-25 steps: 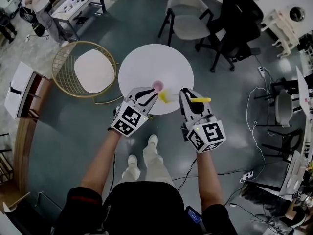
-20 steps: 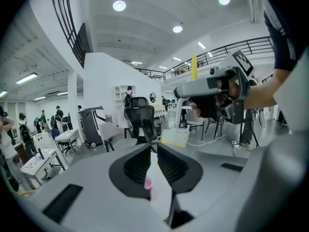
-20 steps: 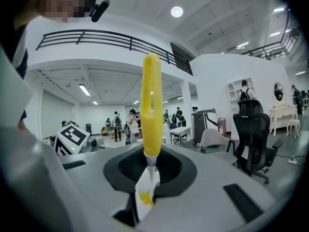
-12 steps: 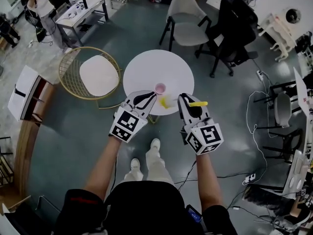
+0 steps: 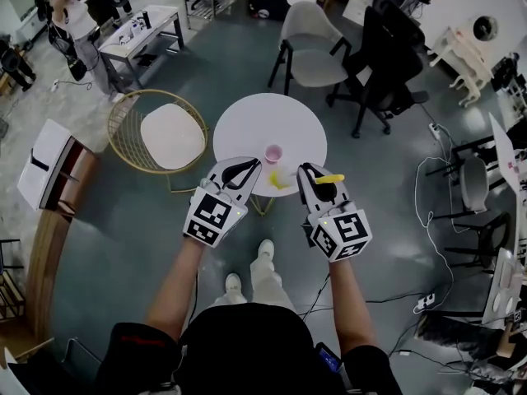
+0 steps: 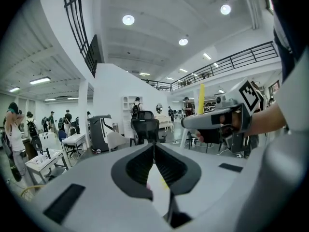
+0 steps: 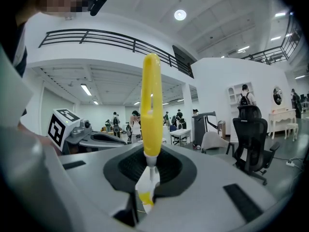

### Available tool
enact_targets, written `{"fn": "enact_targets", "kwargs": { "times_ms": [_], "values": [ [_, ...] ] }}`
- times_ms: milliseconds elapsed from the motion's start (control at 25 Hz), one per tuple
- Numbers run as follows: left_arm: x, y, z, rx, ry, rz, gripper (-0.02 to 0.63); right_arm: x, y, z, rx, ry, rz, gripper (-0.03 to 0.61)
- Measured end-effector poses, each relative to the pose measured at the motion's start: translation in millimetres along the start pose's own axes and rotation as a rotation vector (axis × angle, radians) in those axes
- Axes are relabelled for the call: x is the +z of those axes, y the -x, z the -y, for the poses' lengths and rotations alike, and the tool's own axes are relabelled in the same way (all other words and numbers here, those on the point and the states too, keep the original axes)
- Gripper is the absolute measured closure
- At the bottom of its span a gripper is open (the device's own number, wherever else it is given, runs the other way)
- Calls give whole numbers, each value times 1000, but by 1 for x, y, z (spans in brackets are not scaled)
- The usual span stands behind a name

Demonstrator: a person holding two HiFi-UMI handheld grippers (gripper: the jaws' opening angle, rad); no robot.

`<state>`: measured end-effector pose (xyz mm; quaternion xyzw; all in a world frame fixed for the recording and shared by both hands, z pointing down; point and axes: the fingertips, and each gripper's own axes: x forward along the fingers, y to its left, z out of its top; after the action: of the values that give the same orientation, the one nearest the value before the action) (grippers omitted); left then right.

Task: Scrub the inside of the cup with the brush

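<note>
A small pink cup (image 5: 272, 153) stands upright on the round white table (image 5: 247, 122), near its front edge. My left gripper (image 5: 249, 164) hovers just short of the cup and to its left. Its jaws have just been closing and now meet with nothing between them (image 6: 154, 148). My right gripper (image 5: 305, 169) is shut on the thin neck of the yellow brush (image 7: 151, 105). The handle (image 5: 331, 178) sticks out to the right, and the yellow bristle head (image 5: 278, 176) lies to the left, near the cup. The left gripper view shows the right gripper (image 6: 217, 122) with the handle upright.
A gold wire chair (image 5: 160, 134) with a white cushion stands left of the table. A grey chair (image 5: 309, 48) and a black office chair (image 5: 395, 48) stand behind it. Cables (image 5: 428, 179) trail on the floor at right. People stand at desks far back left.
Both grippers have drawn back and up from the table. The left one has backed off from the pink cup, which stays standing. The brush has stayed in the right gripper.
</note>
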<state>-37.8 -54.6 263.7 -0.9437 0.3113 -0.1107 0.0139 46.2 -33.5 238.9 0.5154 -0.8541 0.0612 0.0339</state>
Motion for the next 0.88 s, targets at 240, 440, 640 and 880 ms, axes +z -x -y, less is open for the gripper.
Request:
{"fn": "enact_targets", "kwargs": {
  "times_ms": [240,440,640,880],
  "values": [
    [9,27,6,-3,-1,18,589,6,12,-23,-8,13,13,529],
    [11,46,14,-3,-19,18,589,10,22,-41,-7,27,22,529],
    [14,66,20,-4,-31,32,591,10,31,-60,-6,44,28,529],
    [23,93,28,-16,-36,62,591,15,43,-85,-12,58,35,529]
  ]
}}
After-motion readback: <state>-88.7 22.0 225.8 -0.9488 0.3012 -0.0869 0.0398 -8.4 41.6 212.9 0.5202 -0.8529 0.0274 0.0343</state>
